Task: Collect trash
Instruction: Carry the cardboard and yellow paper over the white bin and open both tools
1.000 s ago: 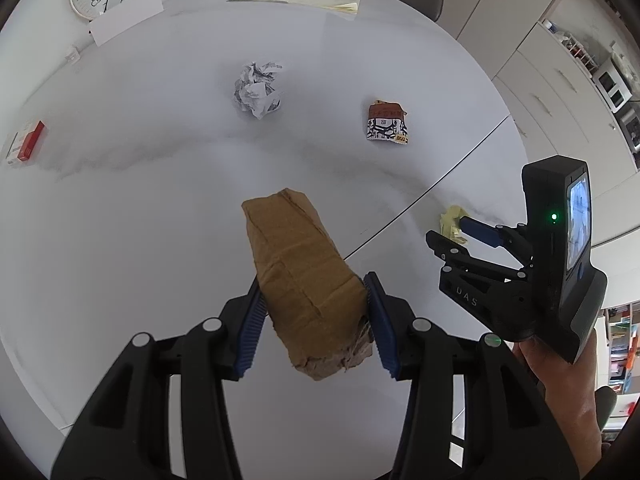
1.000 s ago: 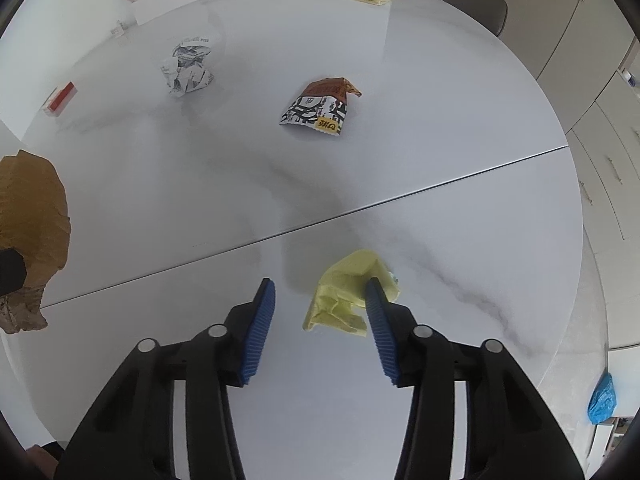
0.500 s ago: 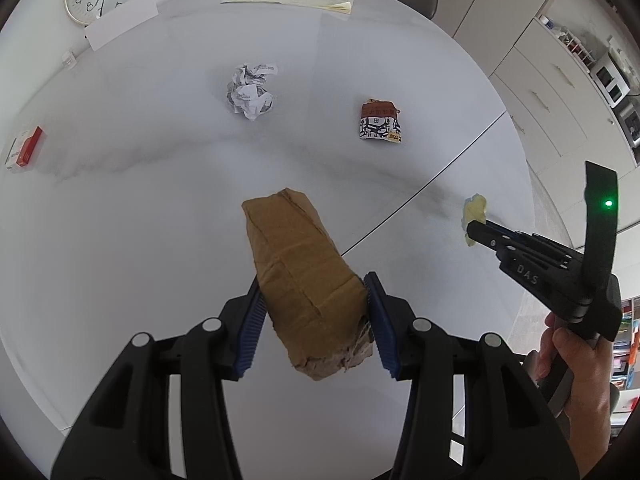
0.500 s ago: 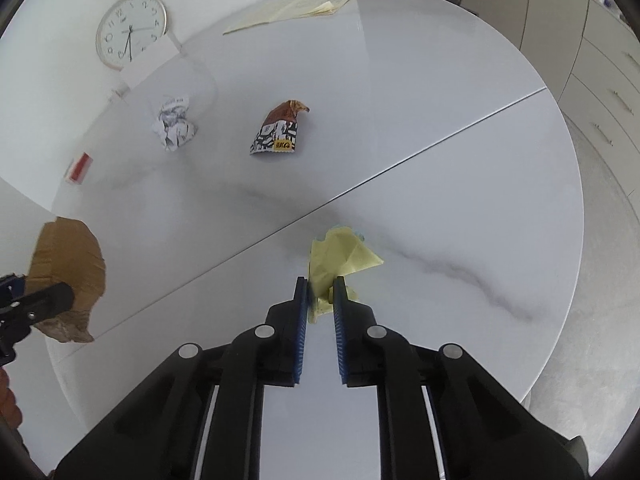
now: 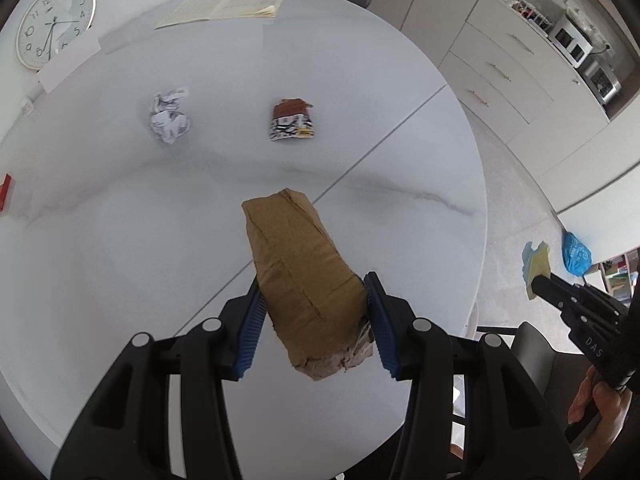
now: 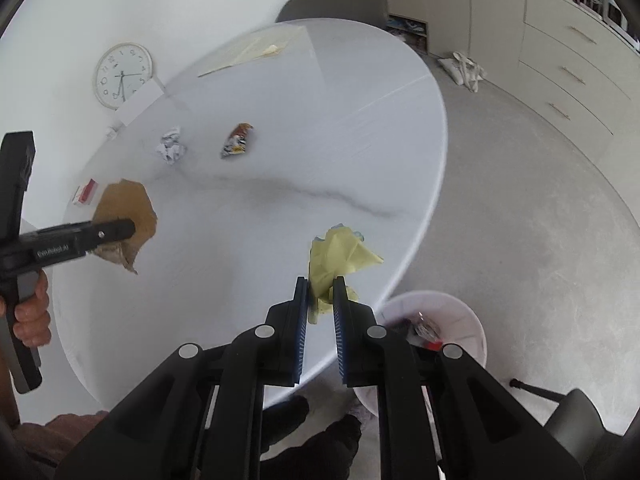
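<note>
Lifted off the counter (image 6: 280,140), yellow paper (image 6: 340,256) rides my right claw (image 6: 320,300), probably bin-bound (image 6: 460,312); left claw (image 5: 316,312) grips the brown bag (image 5: 304,280).

The white bin (image 6: 452,316) below the right jaws is partly hidden by them, so its contents are unclear. The red box (image 5: 5,198), far left of the left jaws, is cut off by the edge.

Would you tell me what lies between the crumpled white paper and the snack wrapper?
Nothing: bare tabletop separates crumpled white paper from snack wrapper, per left wrist view.
</note>
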Demonstrator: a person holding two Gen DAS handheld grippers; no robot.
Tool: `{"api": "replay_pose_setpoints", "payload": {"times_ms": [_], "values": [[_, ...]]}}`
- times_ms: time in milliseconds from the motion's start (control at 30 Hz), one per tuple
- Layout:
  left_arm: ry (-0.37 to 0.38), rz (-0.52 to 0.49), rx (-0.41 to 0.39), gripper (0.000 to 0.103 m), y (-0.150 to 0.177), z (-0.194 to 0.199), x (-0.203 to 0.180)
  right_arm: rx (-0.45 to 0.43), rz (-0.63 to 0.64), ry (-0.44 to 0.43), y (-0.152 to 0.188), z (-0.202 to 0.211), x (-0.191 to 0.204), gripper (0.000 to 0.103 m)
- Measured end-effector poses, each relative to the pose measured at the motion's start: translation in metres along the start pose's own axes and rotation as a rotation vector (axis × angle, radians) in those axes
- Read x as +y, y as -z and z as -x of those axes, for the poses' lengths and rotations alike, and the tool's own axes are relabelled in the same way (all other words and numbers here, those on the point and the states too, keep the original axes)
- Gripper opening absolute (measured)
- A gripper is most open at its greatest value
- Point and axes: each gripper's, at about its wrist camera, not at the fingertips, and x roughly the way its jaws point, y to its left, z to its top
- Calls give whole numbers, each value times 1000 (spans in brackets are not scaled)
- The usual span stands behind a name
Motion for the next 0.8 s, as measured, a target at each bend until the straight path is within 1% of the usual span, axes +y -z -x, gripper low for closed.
{"api": "replay_pose_setpoints", "payload": {"times_ms": [67,167,200,233,267,300,333,367,433,500,567,633,667,733,767,800], "values": [[15,-38,7,47,1,-2,-22,23,-40,15,18,-4,-20,14],[39,-101,23,47,5,-5,-55,68,-97,20,43,-25,-55,17],[45,-122,28,47,7,-6,-66,96,-110,23,50,-37,-66,23],[50,-149,33,47,9,-6,-79,113,-121,24,57,-46,-75,44],[53,-173,36,47,11,-7,-91,121,-134,29,61,-53,-82,57],[58,-198,40,47,14,-8,-103,126,-146,39,64,-57,-88,73],[68,-223,48,47,17,-9,-115,123,-162,56,69,-58,-96,78],[81,-246,57,47,20,-10,-128,122,-176,58,72,-57,-102,79],[109,-295,79,47,27,-15,-154,119,-204,64,77,-50,-114,89],[135,-344,106,47,36,-23,-181,100,-220,94,81,-37,-126,96],[158,-381,129,47,42,-32,-203,85,-230,131,87,-19,-136,97],[180,-412,156,50,49,-41,-223,79,-233,162,93,-7,-146,98],[184,-422,170,55,51,-46,-232,72,-234,174,93,-1,-151,98],[186,-421,184,71,54,-52,-246,60,-241,183,94,11,-161,100],[182,-414,182,82,55,-53,-249,57,-245,183,94,15,-164,100],[179,-405,174,87,55,-52,-253,51,-247,185,94,18,-168,100]]}}
